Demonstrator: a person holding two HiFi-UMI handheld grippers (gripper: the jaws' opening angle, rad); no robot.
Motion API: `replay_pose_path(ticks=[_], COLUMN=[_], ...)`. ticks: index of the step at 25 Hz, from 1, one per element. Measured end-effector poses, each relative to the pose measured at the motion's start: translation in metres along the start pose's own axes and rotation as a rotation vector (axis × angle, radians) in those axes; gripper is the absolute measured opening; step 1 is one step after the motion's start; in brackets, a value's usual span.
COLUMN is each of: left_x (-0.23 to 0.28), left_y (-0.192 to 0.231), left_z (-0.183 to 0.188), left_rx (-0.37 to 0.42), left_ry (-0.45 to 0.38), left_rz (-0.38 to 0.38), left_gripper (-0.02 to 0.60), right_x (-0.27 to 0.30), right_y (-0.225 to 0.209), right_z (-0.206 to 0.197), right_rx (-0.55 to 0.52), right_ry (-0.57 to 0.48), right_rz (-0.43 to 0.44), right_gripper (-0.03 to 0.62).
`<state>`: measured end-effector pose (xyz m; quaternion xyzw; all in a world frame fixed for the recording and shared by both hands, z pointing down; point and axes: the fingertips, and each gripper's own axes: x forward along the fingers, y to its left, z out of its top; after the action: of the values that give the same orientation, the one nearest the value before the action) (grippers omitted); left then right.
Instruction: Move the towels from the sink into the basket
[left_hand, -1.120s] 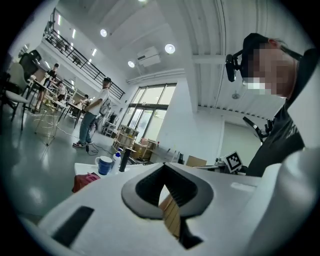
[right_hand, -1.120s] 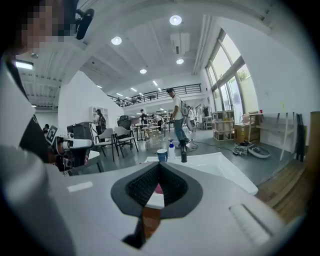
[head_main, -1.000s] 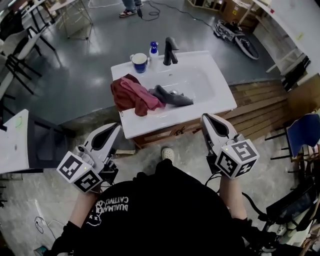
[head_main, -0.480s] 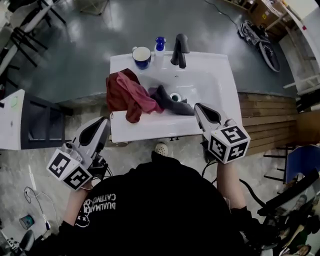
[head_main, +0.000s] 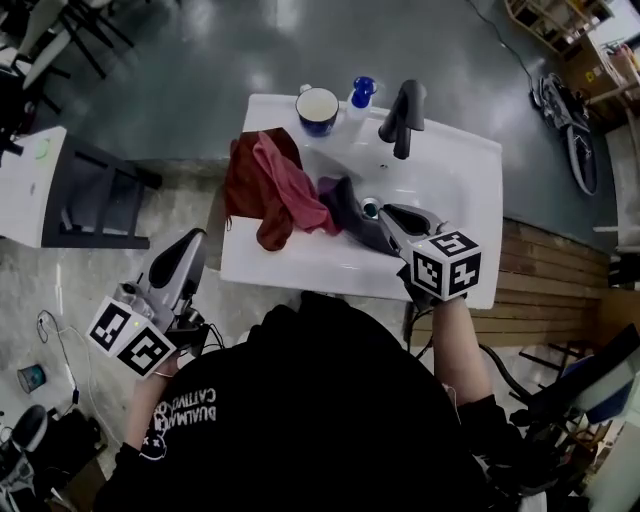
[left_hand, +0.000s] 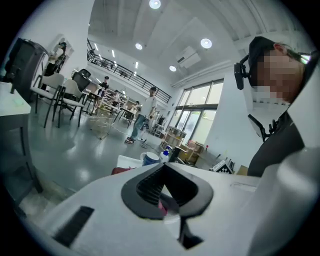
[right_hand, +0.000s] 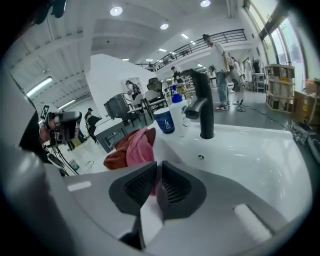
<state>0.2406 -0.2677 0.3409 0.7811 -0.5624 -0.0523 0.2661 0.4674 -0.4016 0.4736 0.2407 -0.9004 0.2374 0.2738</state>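
While the right gripper (head_main: 386, 212), jaws just opening a crack and empty, hangs over the grey towel (head_main: 345, 210) in the sink (head_main: 470, 190) basin, the pink towel (head_main: 292, 195) and dark red towel (head_main: 243, 180) drape its left rim. Left gripper (head_main: 190, 245) closed, empty, near-left of sink. Towels look light, limp, maybe damp: pinch a raised fold. No basket visible.

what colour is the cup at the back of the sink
The cup is dark blue outside and white inside; the head view shows it best.
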Motion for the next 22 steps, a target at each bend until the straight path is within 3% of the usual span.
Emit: replay_pose_path(ticks=[4,11,22], left_x=[-0.010,-0.014,0.001], left_y=[0.009,0.022,0.031], left_z=[0.001,0.004,-0.004], left_rx=[0.000,-0.007,-0.013], left_ry=[-0.004,-0.008,0.042], left_rz=[0.079,0.158,0.167], left_gripper=[-0.002,-0.002,-0.002], right_x=[0.032,0.067,0.085], right_y=[-0.011,-0.011,-0.005], right_z=[-0.021,-0.057,-0.082], right_rx=[-0.080,-0.082,-0.076], right_ry=[0.139,0.313,0.410], right_rz=[0.027,0.136,0.193], right_gripper=[0.072,0.130,0.107])
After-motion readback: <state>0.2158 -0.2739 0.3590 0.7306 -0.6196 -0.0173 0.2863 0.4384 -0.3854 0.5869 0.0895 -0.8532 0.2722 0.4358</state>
